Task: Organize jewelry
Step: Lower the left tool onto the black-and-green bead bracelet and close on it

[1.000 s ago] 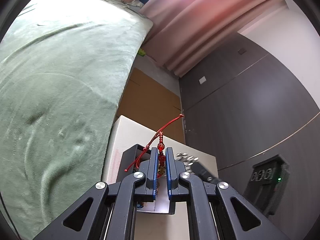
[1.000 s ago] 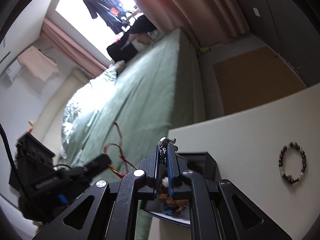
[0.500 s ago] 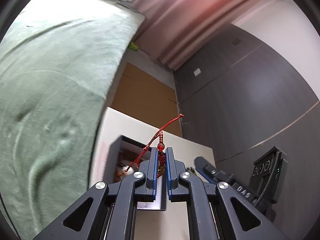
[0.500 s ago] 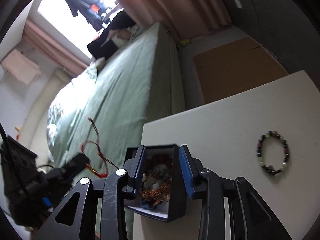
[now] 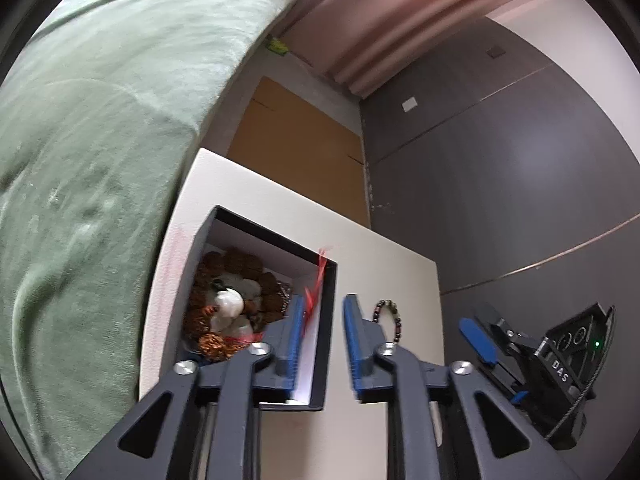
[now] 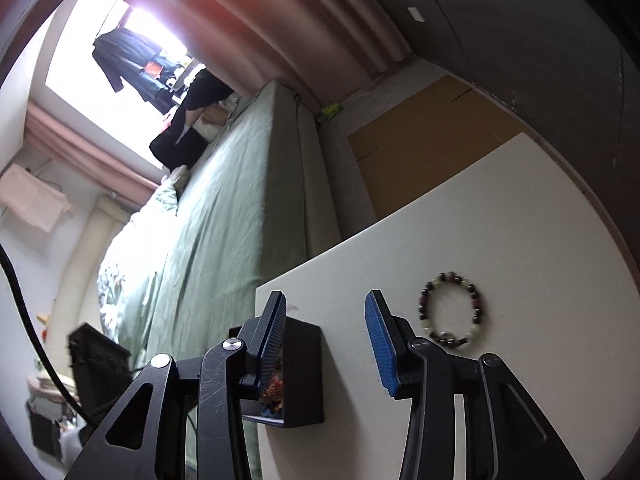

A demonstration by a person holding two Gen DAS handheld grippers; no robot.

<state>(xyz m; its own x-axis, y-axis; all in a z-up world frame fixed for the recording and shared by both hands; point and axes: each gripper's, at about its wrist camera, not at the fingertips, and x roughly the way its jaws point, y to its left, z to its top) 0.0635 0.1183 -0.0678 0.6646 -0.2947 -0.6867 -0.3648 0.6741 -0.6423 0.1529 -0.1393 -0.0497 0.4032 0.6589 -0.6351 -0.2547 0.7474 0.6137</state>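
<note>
Our left tongs [image 5: 320,332] are now released above the black box [image 5: 324,320]; the red cord charm [image 5: 314,296], clenched a second ago, drops inside so it is stored with the others. Our right tongs [image 6: 325,344] stay spread, empty. The bead bracelet [image 6: 450,312] lies on the desk [image 6: 520,220], beside the box.

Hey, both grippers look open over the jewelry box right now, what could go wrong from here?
The red cord charm is draped at the black box's right wall beside the open left gripper; it may catch on a finger or slip outside. The box sits at the white table's edge near the bed, so a nudge might tip it off. The beaded bracelet lies flat; the open right gripper may push it instead of gripping.
</note>
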